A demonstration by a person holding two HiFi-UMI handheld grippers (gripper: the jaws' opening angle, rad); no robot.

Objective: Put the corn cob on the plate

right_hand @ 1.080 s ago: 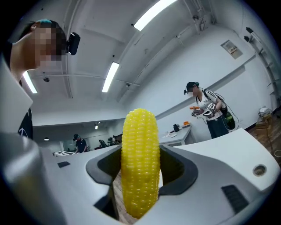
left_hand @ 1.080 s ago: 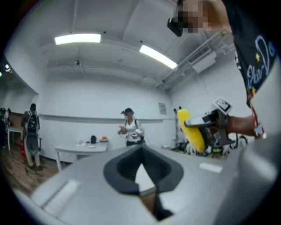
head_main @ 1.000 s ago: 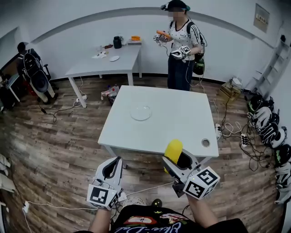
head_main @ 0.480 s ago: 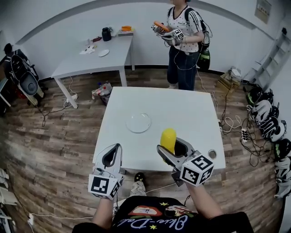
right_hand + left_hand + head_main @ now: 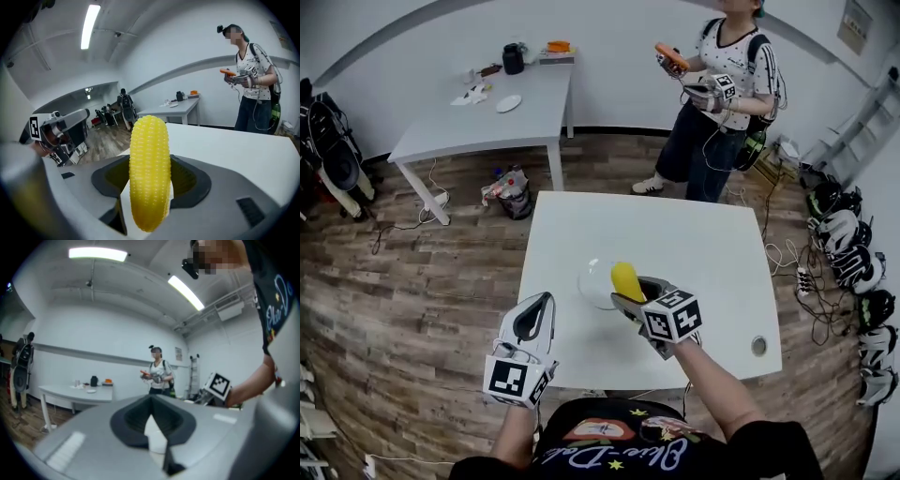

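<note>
A yellow corn cob stands upright in my right gripper, which is shut on it. The cob hangs over the near right rim of a clear glass plate on the white table, and hides part of that plate. In the right gripper view the corn cob fills the middle, clamped between the jaws of the right gripper. My left gripper hovers at the table's near left edge, shut and holding nothing. The left gripper view shows no plate and no corn.
Another person stands beyond the table's far edge with grippers and an orange object. A second table with small items is at the back left. A cable hole sits in my table's near right corner. Gear and cables lie along the right wall.
My right gripper has carried the corn forward and left, from the table's near edge to the plate's rim. The left gripper has come up to the table's near edge.
</note>
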